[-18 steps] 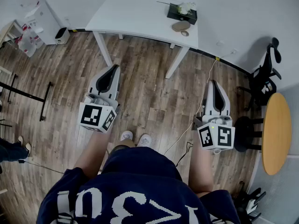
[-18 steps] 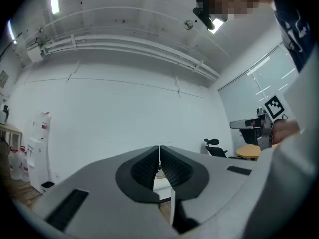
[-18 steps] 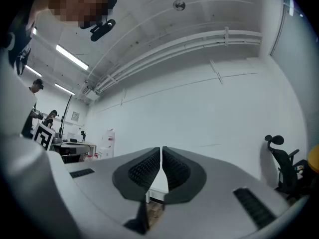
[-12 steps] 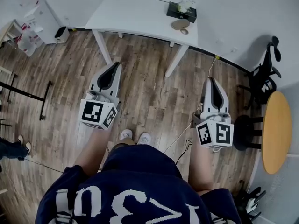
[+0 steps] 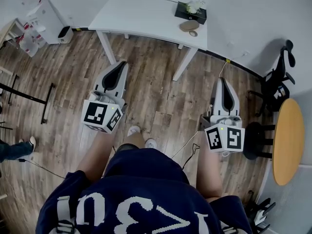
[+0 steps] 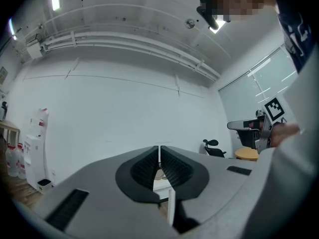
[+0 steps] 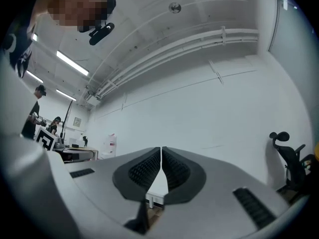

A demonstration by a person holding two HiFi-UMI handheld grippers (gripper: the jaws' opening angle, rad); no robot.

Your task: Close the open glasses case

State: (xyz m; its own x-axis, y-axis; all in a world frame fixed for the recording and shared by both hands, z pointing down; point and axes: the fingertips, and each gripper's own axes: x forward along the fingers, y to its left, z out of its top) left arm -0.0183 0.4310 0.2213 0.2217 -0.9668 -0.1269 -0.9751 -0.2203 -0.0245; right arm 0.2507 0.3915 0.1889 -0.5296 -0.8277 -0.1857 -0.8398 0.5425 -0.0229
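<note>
A tan oval glasses case (image 5: 188, 26) lies near the right end of the white table (image 5: 141, 13) at the far side, beside a black tissue box (image 5: 190, 13). A small dark item (image 5: 193, 33) sits just in front of the case. Whether the case is open is too small to tell. Both grippers hang over the wooden floor, well short of the table. My left gripper (image 5: 122, 64) (image 6: 159, 147) has its jaws together with nothing between them. So does my right gripper (image 5: 223, 80) (image 7: 161, 148). Neither gripper view shows the case.
A black office chair (image 5: 280, 67), a round wooden table (image 5: 287, 140) and a dark stool (image 5: 256, 140) stand at the right. A cable (image 5: 195, 135) runs across the floor. White shelving (image 5: 34, 9), a small white unit (image 5: 65, 35) and a black stand (image 5: 29, 99) are at the left.
Both grippers have edged a little toward the table, still shut. The person's feet have shifted as in a step forward.
</note>
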